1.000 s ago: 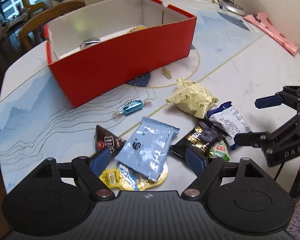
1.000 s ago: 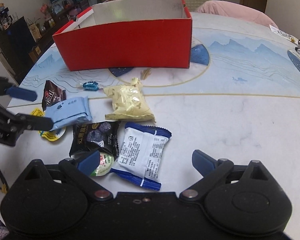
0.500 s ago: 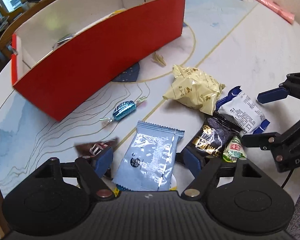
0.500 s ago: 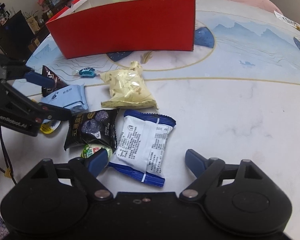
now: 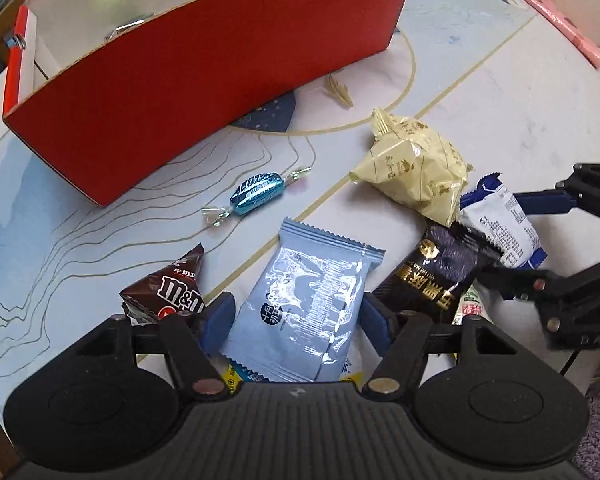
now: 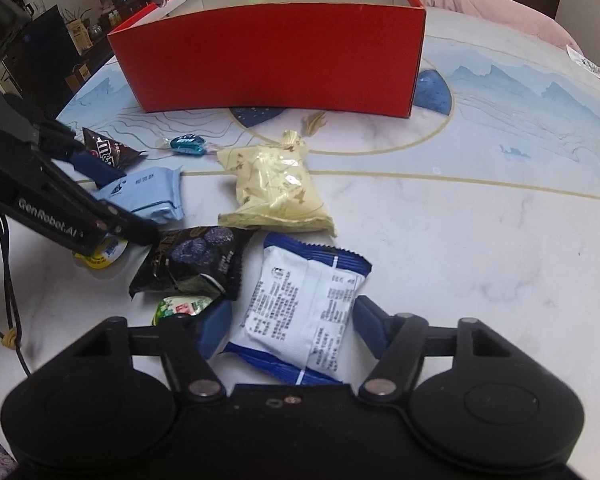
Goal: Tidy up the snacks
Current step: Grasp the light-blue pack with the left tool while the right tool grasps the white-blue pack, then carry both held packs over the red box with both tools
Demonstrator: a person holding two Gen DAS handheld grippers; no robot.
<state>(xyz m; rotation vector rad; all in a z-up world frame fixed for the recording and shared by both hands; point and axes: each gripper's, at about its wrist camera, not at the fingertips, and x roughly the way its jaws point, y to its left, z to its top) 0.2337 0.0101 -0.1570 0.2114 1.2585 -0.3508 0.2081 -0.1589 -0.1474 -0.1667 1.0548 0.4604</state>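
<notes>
Left gripper (image 5: 296, 316) fingers open, straddling light blue packet (image 5: 304, 312). Right gripper (image 6: 294, 326) fingers open around white-blue packet (image 6: 304, 312). Both packets lie on table (image 6: 480, 240) near its front edge; red box (image 6: 276, 56) further back.

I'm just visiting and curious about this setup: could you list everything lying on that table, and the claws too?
Box: one, red outside, white inside, open-topped, far side of table.
Light blue packet: one, between the left claw's fingers.
White and blue packet: one, between the right claw's fingers.
Yellow packet: one, pale yellow, mid-table in front of the box.
Black packet: one, black with gold print, between the two framed packets.
M&M's packet: one, brown, beside the left claw.
Wrapped candy: one, shiny blue, near the box.
Green-labelled snack: one, partly under the black packet.
Yellow-rimmed snack: one, mostly hidden under the light blue packet.
Table: one, white marble with blue mountain print.
Left claw: black, blue pads, open.
Right claw: black, blue pads, open.
</notes>
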